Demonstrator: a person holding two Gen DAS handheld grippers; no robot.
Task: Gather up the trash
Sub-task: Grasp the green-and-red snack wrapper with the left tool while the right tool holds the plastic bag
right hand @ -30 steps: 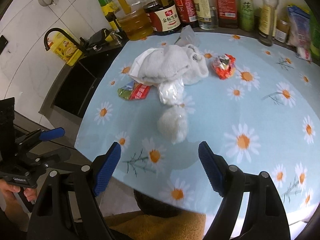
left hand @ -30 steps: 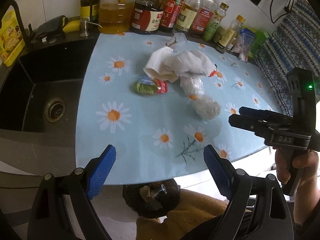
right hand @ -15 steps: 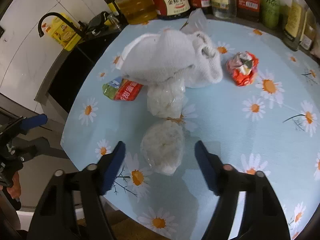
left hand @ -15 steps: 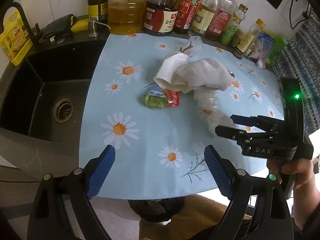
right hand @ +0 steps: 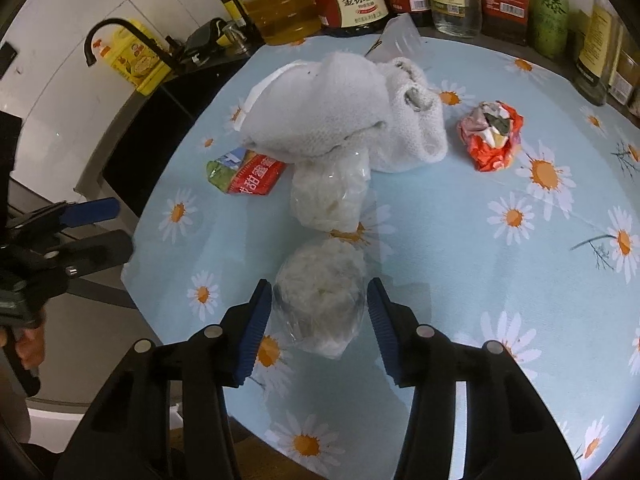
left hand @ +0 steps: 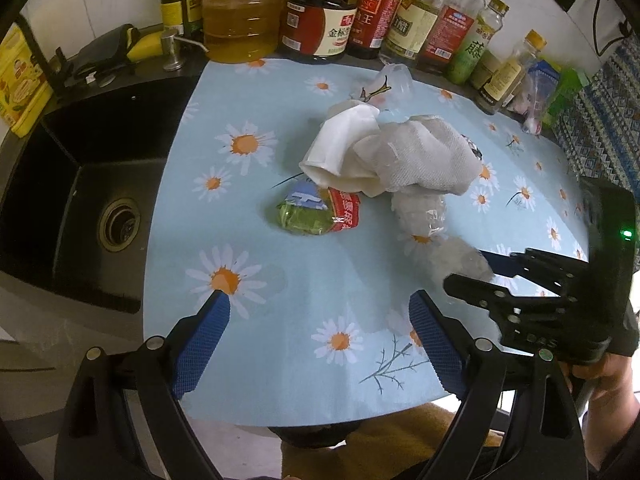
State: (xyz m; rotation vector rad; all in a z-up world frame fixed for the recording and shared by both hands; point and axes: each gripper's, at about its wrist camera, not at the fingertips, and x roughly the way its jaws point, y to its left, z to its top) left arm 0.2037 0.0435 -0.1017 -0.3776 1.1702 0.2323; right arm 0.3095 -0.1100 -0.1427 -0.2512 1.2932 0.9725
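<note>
A kitchen desk covered by a daisy-print cloth runs along a tiled wall, with a black sink at one end and a row of bottles at the back. The right tongs straddle a clear bag of crumpled white waste at the near edge; the jaws are closing, the bag sits between them, and the pads do not yet visibly press it. The bag's long axis runs front to back, in line with the tongs. The left tongs stand wide apart over bare cloth, empty, and farther from the bag. Count: two clear bags, one green-red wrapper, one crumpled red wrapper, one heap of white cloth, one clear cup.
</note>
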